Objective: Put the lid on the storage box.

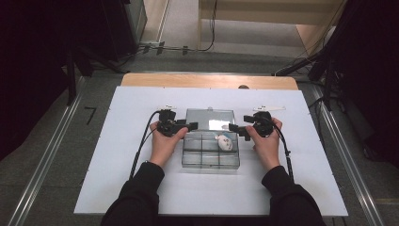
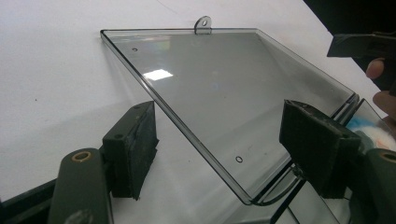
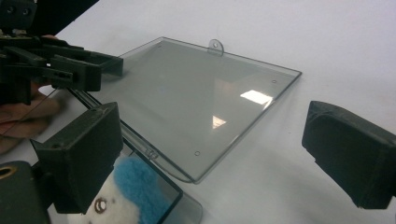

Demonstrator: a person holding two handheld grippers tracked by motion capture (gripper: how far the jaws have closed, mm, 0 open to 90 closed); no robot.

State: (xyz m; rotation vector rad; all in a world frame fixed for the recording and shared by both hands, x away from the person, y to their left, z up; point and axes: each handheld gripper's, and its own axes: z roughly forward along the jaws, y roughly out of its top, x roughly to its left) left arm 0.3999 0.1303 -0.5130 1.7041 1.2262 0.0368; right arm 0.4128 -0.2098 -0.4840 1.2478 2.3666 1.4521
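Observation:
A clear plastic compartment box sits mid-table with its lid swung open and lying flat behind it. A small white plush toy with a blue patch rests in a right-hand compartment. My left gripper is at the box's left hinge corner, open, its jaws straddling the lid's near corner without pressing on it. My right gripper is at the right hinge corner, open, one jaw over the toy and the other over bare table. The lid lies ahead of it, with the left gripper across it.
The box stands on a white sheet that covers a wooden table. The lid's hang tab points away from me. Grey floor, cables and dark stands surround the table.

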